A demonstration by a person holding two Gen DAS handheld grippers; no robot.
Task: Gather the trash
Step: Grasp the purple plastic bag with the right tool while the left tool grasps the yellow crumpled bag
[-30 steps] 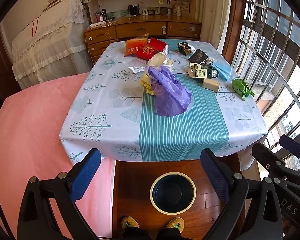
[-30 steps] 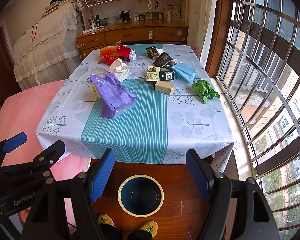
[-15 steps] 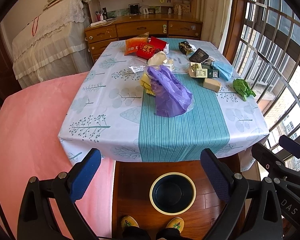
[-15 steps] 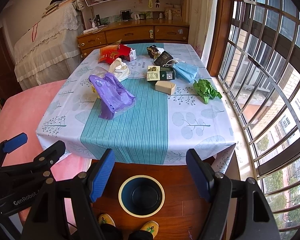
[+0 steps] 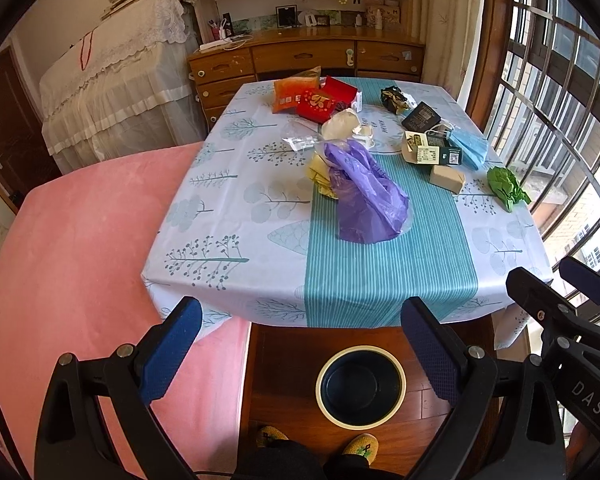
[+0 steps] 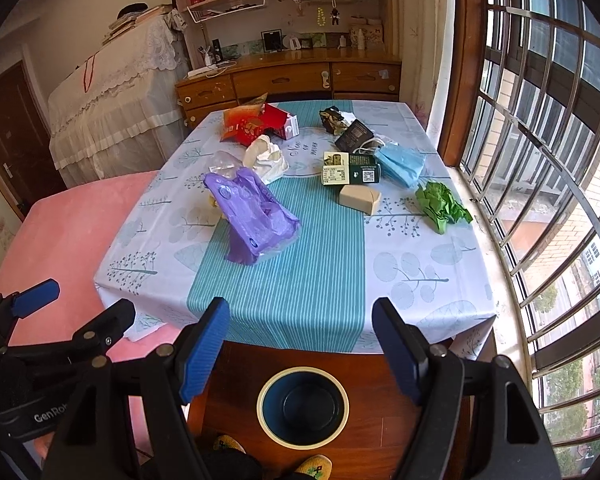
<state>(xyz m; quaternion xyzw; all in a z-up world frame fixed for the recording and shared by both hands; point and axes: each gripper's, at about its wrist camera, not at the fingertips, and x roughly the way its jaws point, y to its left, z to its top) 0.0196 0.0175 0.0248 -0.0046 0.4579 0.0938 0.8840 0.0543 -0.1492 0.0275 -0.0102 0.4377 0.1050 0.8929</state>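
Table [image 5: 228,216]: purple bag [image 5: 364,196] beyond both tools.

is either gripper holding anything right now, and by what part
Nothing is held. The left gripper and right gripper both stand open and empty, short of the table.

Trash [image 5: 366,196] scattered on the table [image 5: 228,248] — bin [image 5: 360,387] on the floor before it.

Left black two-finger gripper w/ blue textured pads [image 5: 300,346]: jaws spread wide, nothing between, held level, pointing fwd. Right black two-finger gripper w/ blue pads [image 6: 300,344]: same pose, jaws wide apart, empty. Both side by side; person's yellow-slippered feet [image 5: 320,442] below.
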